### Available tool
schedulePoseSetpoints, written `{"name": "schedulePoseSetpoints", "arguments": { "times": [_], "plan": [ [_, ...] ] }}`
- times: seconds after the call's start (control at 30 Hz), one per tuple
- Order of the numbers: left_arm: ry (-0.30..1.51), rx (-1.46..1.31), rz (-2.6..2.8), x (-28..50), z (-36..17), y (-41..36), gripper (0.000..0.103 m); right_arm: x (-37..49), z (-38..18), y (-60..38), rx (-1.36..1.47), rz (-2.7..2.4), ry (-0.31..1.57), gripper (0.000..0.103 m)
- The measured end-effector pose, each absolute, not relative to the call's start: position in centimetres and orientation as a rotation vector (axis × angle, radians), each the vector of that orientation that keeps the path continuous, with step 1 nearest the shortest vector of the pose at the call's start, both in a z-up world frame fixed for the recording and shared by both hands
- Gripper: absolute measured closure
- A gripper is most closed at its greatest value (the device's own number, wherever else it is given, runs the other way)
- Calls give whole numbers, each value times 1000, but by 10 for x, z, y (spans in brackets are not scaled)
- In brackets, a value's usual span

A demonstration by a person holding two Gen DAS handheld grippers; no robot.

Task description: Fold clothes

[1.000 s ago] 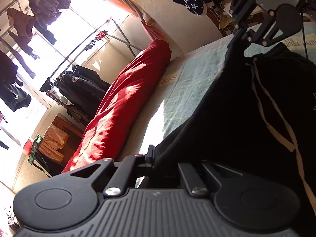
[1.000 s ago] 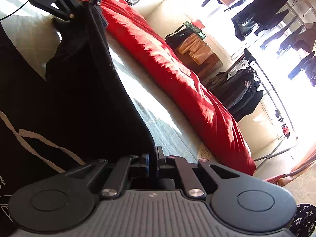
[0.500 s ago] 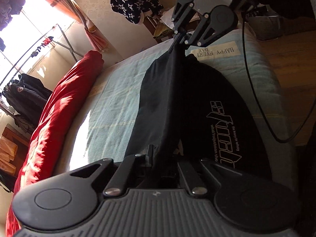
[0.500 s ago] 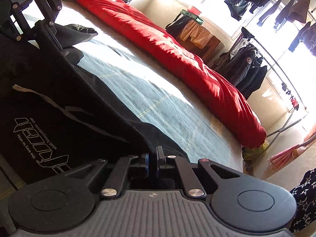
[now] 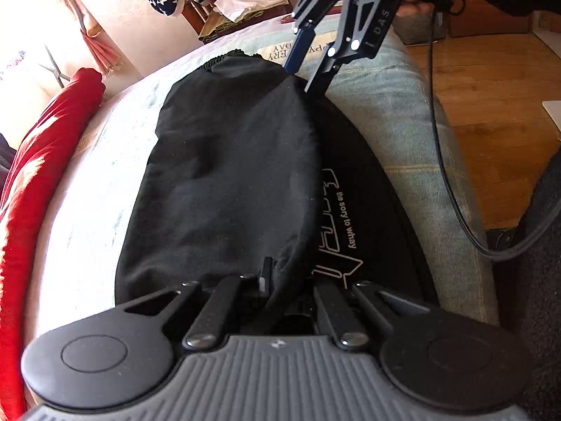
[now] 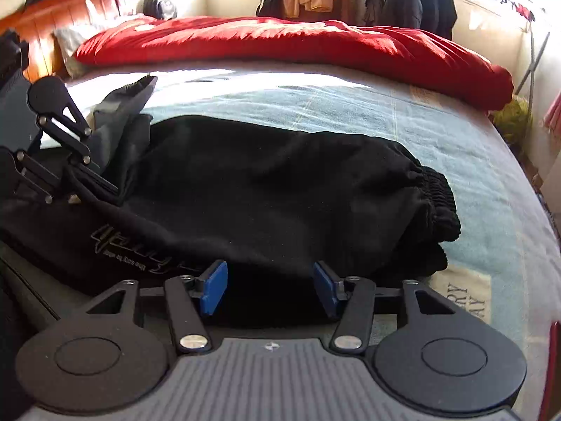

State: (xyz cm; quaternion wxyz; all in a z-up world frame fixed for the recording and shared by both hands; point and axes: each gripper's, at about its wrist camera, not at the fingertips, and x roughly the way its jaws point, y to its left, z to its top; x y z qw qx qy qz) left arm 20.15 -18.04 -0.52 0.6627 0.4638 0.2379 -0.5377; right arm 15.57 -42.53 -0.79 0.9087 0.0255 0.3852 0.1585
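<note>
Along the bed's point(image 6: 350, 105) near edge the black trousers point(image 5: 228, 175) lie folded over lengthwise. Left gripper point(image 5: 266, 277) pinches their hem; right gripper's point(image 6: 270, 289) fingers are opening, cloth loose between. Further cross-folds probably remain.

The bed point(image 6: 350, 105), spread with a pale blue blanket, carries black trousers point(image 6: 280, 189) folded near its front edge, and a red duvet point(image 6: 280, 42) bunched along the far side.
</note>
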Motion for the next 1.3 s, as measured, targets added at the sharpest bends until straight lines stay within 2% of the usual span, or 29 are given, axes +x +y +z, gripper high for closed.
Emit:
{"name": "schedulePoseSetpoints", "arguments": {
  "times": [0.13,0.37,0.67,0.7,0.77,0.83,0.93,1.17,1.3],
  "plan": [
    [519,1045,-1207,200,2,-179,103,152,-24,-442,390,350,778,29],
    [515,1001,-1192,205,14,-180,103,159,-54,-460,749,337,744,26],
    [518,956,-1195,206,25,-172,103,177,-67,-469,895,262,682,25],
    [516,956,-1198,206,26,-171,103,180,-68,-469,893,257,686,26],
    [508,956,-1208,206,29,-168,103,183,-68,-470,892,238,689,39],
    [505,954,-1216,206,33,-165,103,187,-68,-472,877,212,699,60],
    [500,943,-1231,208,40,-161,103,188,-61,-473,861,204,691,71],
    [548,932,-1343,204,55,-153,103,173,-23,-466,751,230,662,76],
    [582,955,-1412,197,43,-156,103,167,-39,-473,762,170,714,75]
  ]
}}
